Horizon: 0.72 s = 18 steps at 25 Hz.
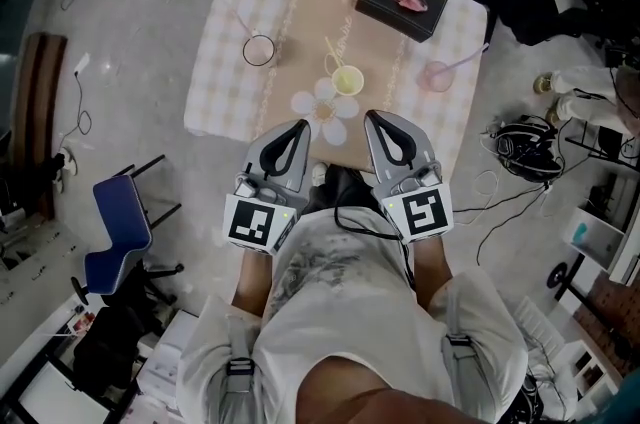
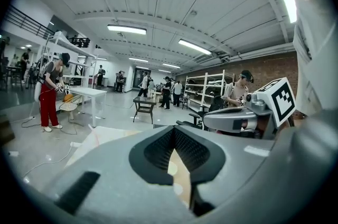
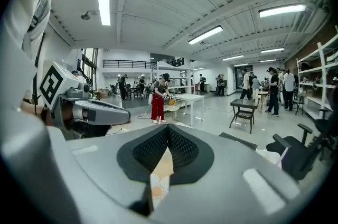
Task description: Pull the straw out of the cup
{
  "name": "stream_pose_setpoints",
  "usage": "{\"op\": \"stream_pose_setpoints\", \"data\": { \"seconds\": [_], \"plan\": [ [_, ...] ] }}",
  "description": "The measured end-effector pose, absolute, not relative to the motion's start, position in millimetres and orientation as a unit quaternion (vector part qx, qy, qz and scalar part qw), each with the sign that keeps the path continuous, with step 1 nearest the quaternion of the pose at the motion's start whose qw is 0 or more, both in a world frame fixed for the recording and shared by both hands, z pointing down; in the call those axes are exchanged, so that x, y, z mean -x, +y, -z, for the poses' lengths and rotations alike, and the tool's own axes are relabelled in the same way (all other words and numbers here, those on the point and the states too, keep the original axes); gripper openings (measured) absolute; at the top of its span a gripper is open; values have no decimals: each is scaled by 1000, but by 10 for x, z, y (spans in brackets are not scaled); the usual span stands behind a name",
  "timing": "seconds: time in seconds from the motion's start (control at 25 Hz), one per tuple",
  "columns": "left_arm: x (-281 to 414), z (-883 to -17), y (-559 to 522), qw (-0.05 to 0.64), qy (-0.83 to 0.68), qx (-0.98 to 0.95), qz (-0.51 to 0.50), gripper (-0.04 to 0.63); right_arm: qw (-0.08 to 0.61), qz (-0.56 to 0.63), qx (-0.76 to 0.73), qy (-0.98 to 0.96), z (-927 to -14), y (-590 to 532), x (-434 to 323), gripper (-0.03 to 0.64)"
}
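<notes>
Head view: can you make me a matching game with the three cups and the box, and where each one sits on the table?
Things:
1. yellow cup
2. pink cup
3. clear cup
4. black box

Places:
A. left part of the table
B. far side, toward the right corner
C. middle
D. right part, near the edge

Pairs: 1-C, 2-D, 3-A, 4-B

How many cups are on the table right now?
3: clear cup at the left, yellow cup in the middle, pink cup at the right. The table's near edge is partly hidden, so another could be there.
</notes>
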<state>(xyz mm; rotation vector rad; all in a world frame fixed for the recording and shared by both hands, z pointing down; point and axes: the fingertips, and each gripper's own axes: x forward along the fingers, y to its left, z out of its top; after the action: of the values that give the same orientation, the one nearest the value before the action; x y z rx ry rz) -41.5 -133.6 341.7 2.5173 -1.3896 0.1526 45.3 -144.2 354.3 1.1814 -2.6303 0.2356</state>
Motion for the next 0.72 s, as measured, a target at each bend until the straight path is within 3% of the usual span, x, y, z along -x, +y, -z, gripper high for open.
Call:
{"op": "stream_pose_setpoints", "data": {
  "seconds": [0.24,0.72],
  "plan": [
    [304,-3559,-1500,147,-478,-863,-72,6,91,-74,-404,-907,-3518,-1686,-479,11],
    [182,-3770,-1666,158,-476,-860,-98,6,99,-92,-390,-911,-3738,-1829,-525,11]
  ]
}}
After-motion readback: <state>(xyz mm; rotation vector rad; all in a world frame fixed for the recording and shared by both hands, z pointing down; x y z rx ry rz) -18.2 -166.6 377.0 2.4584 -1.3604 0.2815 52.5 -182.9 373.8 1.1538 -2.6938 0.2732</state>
